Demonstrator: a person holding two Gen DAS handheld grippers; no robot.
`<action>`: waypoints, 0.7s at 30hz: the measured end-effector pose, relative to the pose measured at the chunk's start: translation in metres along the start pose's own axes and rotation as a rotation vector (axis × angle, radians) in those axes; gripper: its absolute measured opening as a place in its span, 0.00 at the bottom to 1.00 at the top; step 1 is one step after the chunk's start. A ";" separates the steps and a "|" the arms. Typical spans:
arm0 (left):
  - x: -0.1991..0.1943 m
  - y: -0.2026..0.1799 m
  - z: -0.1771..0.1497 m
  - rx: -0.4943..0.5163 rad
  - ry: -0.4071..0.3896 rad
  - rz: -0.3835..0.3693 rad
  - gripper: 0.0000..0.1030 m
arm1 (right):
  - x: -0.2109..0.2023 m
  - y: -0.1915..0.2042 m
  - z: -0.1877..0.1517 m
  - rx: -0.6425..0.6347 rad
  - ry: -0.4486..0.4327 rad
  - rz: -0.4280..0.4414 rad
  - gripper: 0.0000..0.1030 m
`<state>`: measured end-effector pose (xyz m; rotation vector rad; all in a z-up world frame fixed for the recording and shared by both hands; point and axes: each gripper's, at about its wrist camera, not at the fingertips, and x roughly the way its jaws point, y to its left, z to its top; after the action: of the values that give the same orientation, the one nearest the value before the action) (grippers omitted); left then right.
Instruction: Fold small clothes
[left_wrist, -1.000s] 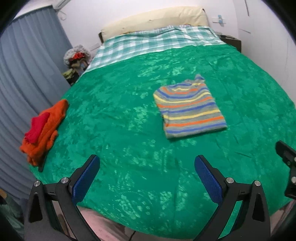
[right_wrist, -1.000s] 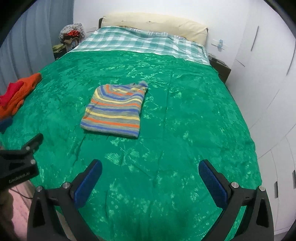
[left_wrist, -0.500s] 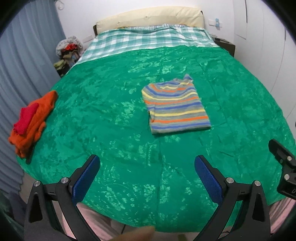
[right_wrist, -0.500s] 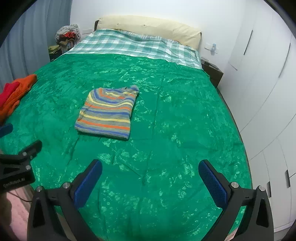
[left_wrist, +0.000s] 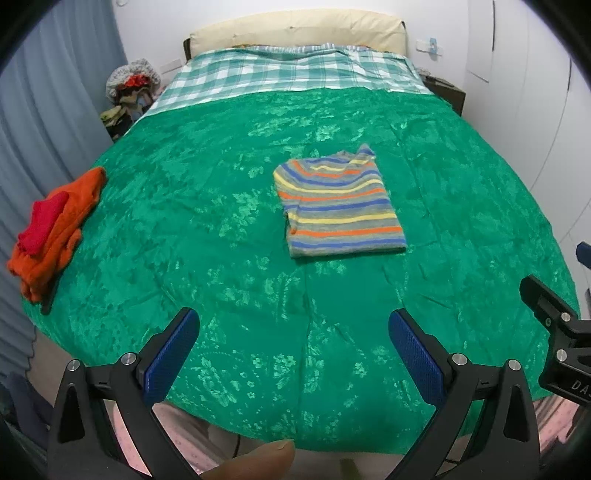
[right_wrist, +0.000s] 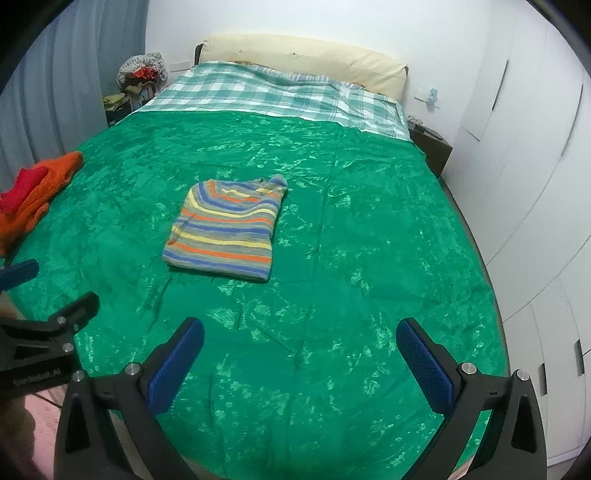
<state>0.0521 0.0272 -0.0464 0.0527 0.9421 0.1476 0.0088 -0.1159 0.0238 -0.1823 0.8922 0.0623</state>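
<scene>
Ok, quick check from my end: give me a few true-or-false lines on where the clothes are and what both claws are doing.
1. The striped sweater lies folded on the green bedspread. True.
2. The left claw is shut on the sweater. False: it is open, empty and short of it.
3. The orange pile sits at the bed's left edge. True.
4. The right claw holds a red garment. False: it is open and empty.
5. The sweater rests on the checked sheet. False: it is on the green bedspread, nearer than the sheet.
</scene>
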 end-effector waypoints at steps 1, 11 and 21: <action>-0.001 0.000 0.000 0.000 -0.003 0.004 1.00 | 0.000 0.000 0.000 0.002 0.002 0.005 0.99; -0.006 0.005 0.002 -0.025 -0.011 -0.020 1.00 | -0.006 0.004 0.001 0.012 0.009 0.042 0.99; -0.009 -0.002 0.004 0.016 -0.036 -0.027 1.00 | -0.008 0.003 0.002 0.016 0.008 0.032 0.99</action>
<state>0.0505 0.0235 -0.0369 0.0568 0.9079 0.1141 0.0049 -0.1121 0.0307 -0.1533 0.9035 0.0835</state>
